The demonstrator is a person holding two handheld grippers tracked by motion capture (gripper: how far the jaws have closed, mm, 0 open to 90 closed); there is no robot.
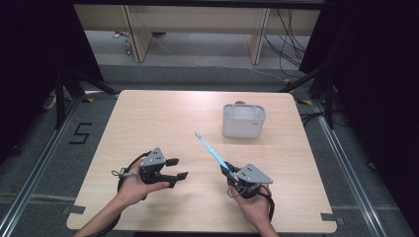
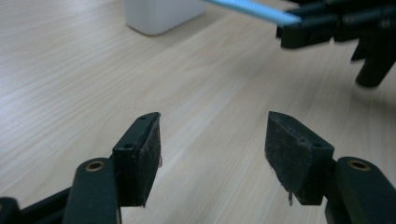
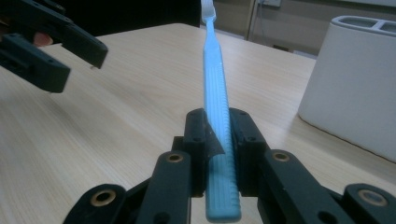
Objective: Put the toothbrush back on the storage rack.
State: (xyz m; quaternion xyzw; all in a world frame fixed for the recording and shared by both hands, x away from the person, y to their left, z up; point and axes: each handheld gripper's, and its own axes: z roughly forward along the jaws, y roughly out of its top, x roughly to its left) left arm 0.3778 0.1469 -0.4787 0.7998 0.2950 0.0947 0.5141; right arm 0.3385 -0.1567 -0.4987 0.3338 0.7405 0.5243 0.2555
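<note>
One light, stiff toothbrush (image 3: 215, 84) (slippery plastic, best held at its ribbed handle) is clamped in the right hand-held gripper (image 3: 217, 140) above the worktop (image 1: 163, 123); the left hand-held gripper (image 2: 212, 149) is released.

I count one table (image 1: 163, 118), pale wood, and everything else I tally sits on or over it. One toothbrush (image 1: 211, 149), light blue, lies just toward me from the holder. One holder (image 1: 243, 120), white, with at least two slots open at its top, stands on the far right part of the table. I have two grippers: my left gripper (image 1: 178, 169), down-left of the holder, and my right gripper (image 1: 228, 171), just below the holder. Two hands of mine, one on each gripper.
</note>
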